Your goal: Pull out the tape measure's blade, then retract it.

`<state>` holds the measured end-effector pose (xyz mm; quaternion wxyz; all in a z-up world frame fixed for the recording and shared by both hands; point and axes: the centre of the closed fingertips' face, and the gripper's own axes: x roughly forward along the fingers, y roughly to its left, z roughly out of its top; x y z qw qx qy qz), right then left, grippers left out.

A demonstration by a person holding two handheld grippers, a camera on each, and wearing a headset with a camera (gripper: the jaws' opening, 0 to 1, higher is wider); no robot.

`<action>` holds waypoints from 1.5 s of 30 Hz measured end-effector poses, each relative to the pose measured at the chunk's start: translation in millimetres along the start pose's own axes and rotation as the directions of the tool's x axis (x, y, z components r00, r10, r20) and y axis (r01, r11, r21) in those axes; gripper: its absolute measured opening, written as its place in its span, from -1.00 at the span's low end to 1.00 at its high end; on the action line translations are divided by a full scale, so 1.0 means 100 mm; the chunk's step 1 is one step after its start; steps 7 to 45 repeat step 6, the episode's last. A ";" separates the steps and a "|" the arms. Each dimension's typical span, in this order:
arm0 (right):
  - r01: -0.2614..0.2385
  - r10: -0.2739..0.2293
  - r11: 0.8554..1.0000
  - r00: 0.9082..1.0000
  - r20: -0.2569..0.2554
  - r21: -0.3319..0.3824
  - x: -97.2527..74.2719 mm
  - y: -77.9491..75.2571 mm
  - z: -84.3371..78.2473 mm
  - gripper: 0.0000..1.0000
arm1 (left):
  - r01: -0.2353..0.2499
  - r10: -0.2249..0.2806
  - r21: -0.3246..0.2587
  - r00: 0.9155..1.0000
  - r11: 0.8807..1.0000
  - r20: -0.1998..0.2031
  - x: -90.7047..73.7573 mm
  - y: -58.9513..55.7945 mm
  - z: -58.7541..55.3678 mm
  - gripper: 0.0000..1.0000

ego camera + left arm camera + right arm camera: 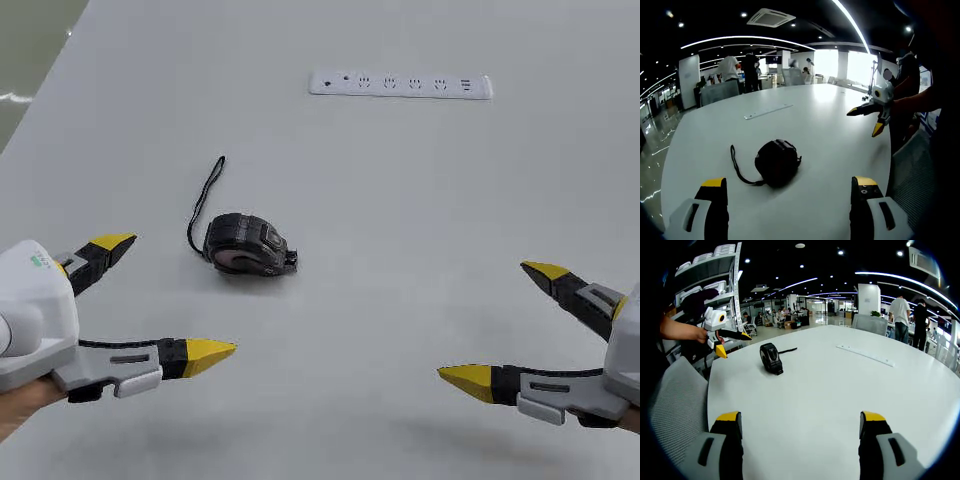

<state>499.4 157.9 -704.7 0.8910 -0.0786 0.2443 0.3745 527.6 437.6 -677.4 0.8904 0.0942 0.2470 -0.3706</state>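
Observation:
A black tape measure point(248, 245) with a black wrist strap point(204, 200) lies on the white table point(400, 180), blade fully inside. It sits just ahead of my left gripper point(785, 187) in the left gripper view, as tape measure point(777, 161). My left gripper point(172, 297) is open at the near left, a short way from the tape measure. My right gripper point(505, 325) is open at the near right, farther from it. The right gripper view has the tape measure point(771, 357) far ahead of the right gripper point(800, 425), with the left gripper point(732, 342) beyond it.
A white power strip point(400, 84) lies flat at the far side of the table. The table's left edge point(45, 85) runs past a green floor. People stand at the far end of the room point(737, 67). A grey chair point(675, 400) stands beside the table.

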 end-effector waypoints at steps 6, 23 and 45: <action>0.002 -0.002 1.000 1.000 -0.003 -0.004 0.00 0.00 0.01 1.00 | 0.004 -0.004 0.000 1.000 1.000 0.002 -0.01 0.00 0.01 1.00; 0.002 -0.002 1.000 1.000 -0.003 -0.004 0.00 0.00 0.01 1.00 | 0.004 -0.004 0.000 1.000 1.000 0.002 -0.01 0.00 0.01 1.00; 0.002 -0.002 1.000 1.000 -0.003 -0.004 0.00 0.00 0.01 1.00 | 0.004 -0.004 0.000 1.000 1.000 0.002 -0.01 0.00 0.01 1.00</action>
